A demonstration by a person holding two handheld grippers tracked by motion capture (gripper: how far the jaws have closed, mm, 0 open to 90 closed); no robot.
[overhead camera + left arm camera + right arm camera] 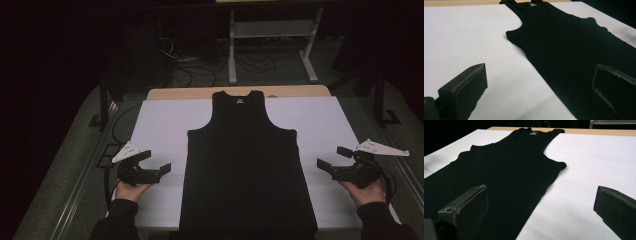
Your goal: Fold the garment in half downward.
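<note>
A black tank top (pixel 244 165) lies flat and face up in the middle of the white sheet (pixel 160 125), neckline away from the person; the left gripper (pixel 155 162) waits just off its left edge and the right gripper (pixel 332 157) just off its right, each with jaws spread wide and nothing between them. The knit looks thin, soft and limp, its armholes curved and its hem straight; a pinch would likely catch one layer only or drag the cloth into wrinkles across the smooth sheet.
</note>
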